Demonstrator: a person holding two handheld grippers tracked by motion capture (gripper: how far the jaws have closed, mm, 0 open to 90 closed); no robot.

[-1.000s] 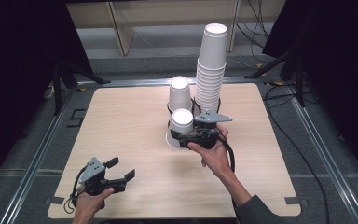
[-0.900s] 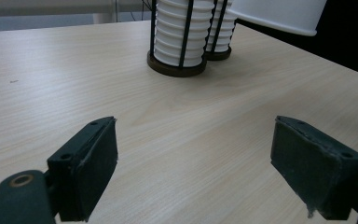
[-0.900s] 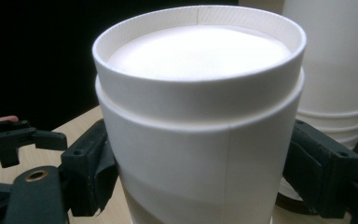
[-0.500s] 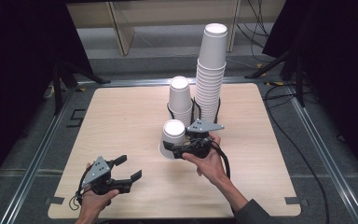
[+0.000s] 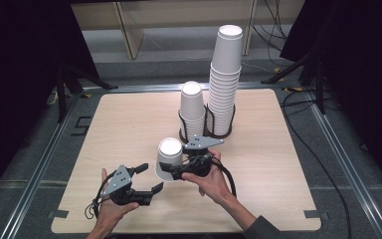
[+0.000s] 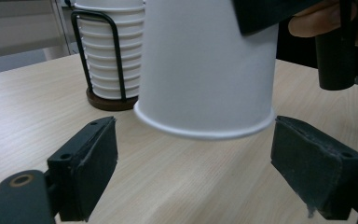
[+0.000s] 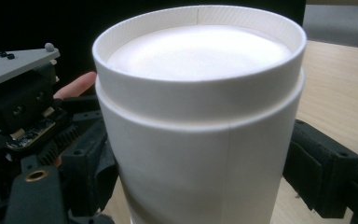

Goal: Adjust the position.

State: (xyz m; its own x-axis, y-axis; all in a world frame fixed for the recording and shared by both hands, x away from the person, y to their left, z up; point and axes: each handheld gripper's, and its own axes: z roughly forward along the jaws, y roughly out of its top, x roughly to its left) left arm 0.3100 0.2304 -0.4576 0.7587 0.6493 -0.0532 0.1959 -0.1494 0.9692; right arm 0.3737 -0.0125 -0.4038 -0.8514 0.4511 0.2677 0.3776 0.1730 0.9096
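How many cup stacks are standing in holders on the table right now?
2: a tall stack at the far side of the table, and a short stack just to its left. One separate upside-down cup is in the right claw.

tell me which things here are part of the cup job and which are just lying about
In the job:
- upside-down white paper cup, held off the table by the right gripper
- left gripper, jaws apart just below the cup's rim
- short cup stack in its wire holder
- tall cup stack in its wire holder

Lying about:
- cables on the floor
- wooden shelf unit behind the table
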